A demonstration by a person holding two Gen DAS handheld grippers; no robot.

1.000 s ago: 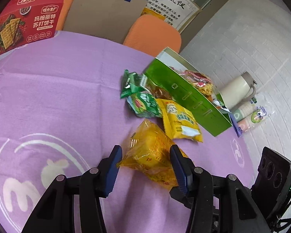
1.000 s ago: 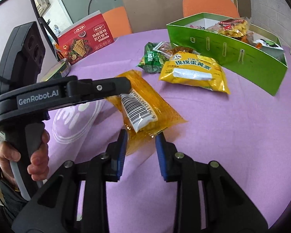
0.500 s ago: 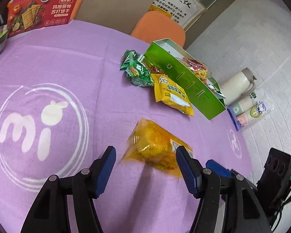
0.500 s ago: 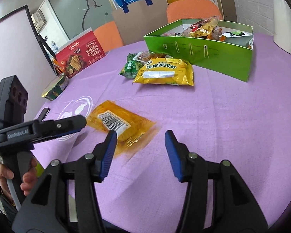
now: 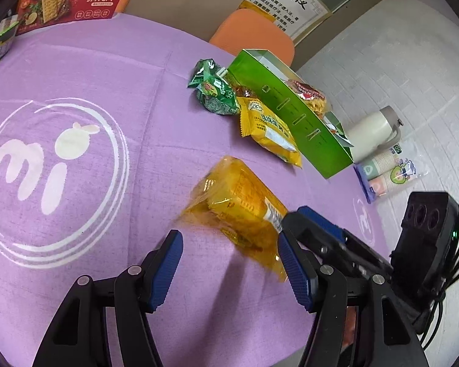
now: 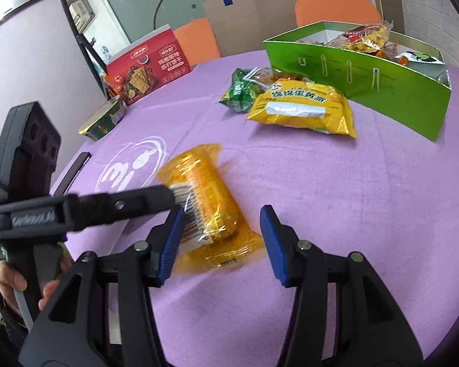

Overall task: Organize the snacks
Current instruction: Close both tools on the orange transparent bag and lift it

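The purple surface (image 6: 367, 214) fills both views and carries everything. On it, at about one o'clock in the right wrist view, stands the open green box (image 6: 367, 70), already holding several packets. The red cracker box (image 6: 147, 70) stands upright at eleven o'clock, near the far edge. Just in front of the green box lies a yellow snack bag (image 6: 303, 110), and touching it at its ten o'clock side is a green snack bag (image 6: 241, 90).

The orange snack packet (image 6: 208, 208) lies loose on the surface, near both tools and well apart from the green box; it looks slightly motion-blurred. The right gripper (image 6: 220, 241) has its jaws spread wide, straddling the packet's near end without pinching it. The left gripper (image 5: 229, 269) also has spread jaws, empty, with the packet just ahead at twelve o'clock.

The step in hand seems to be picking up this packet for the green box. The next move likely calls for one gripper to close across the packet's narrow width, firmly enough that the slick wrapper does not slip, then carry it toward one o'clock and over the box wall.
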